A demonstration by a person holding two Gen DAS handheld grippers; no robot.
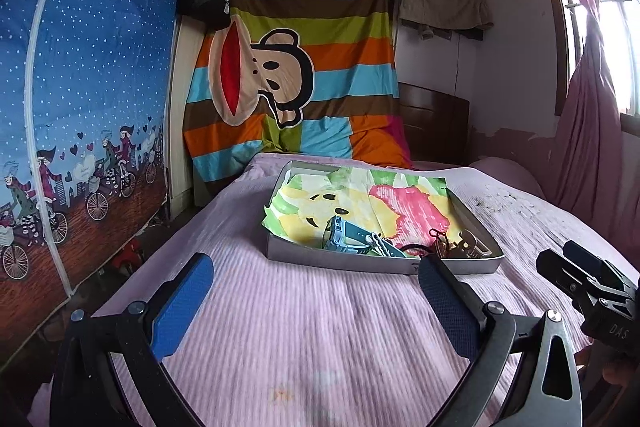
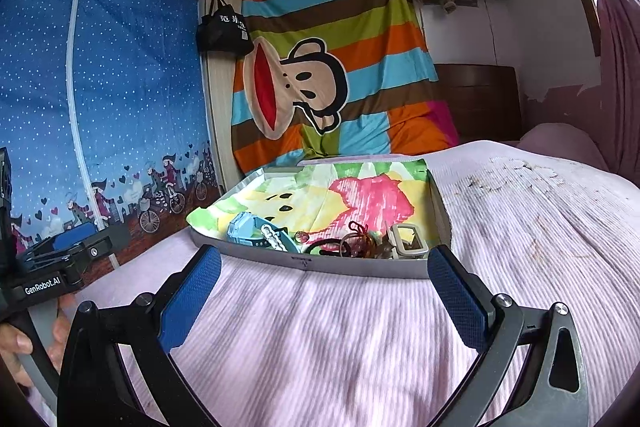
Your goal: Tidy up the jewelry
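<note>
A shallow grey tray lined with a bright painted cloth lies on the pink bedspread. Along its near edge sit a light-blue watch, a black hair tie, a red-corded trinket and a metal buckle. My left gripper hovers open over the bedspread just short of the tray, holding nothing. Open and empty too, my right gripper hangs before the tray's near edge. Each gripper appears at the edge of the other's view.
The pink bedspread spreads around the tray, with worn specks on the right. A blue zippered wardrobe stands left. A striped monkey sheet hangs behind the bed. A hand holds the left gripper's handle.
</note>
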